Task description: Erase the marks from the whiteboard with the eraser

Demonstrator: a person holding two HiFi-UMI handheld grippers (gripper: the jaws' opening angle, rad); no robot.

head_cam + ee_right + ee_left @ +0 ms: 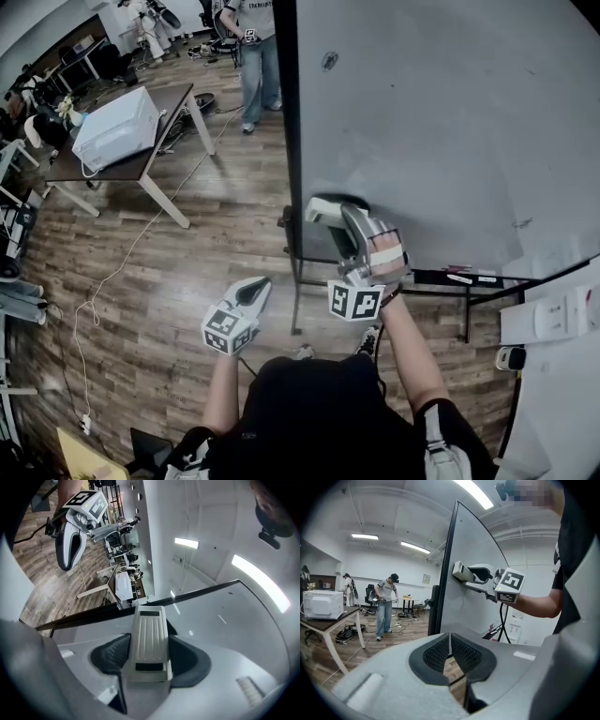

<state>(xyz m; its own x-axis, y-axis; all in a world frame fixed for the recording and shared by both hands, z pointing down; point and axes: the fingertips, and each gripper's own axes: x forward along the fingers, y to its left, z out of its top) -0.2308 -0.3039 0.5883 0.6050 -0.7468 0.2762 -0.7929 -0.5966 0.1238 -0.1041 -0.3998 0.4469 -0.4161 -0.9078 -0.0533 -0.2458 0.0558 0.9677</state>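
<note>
My right tool (pixel 149 657) is clamped on the eraser (pixel 149 641), a pale ribbed block that sits lengthwise between the two dark pads and sticks out past the tips. In the head view the eraser's far end is pressed against the whiteboard (pixel 441 122), low on its left part and just beside the dark frame edge. The board stands upright on the wooden floor (pixel 187 262), and its surface looks mostly clean from here (there is one small dark spot (pixel 329 61) high up, and I can't tell whether it is ink). A narrow ledge (pixel 469 277) along the bottom of the board carries a couple of thin items, too small for me to name. My left tool (pixel 450 651) is closed down to nothing, its ridged pads meeting with only a hairline between them and nothing held. It hangs low, well apart from the board, pointing at the board's edge, and its camera catches the right tool out ahead against the white surface. Off to the left a dark-topped table (pixel 173 103) bears a white microwave (pixel 117 127), and a light cable (pixel 122 262) trails across the floor below it. Beyond the table another person (pixel 255 56) stands in jeans, holding something in front of them.
</note>
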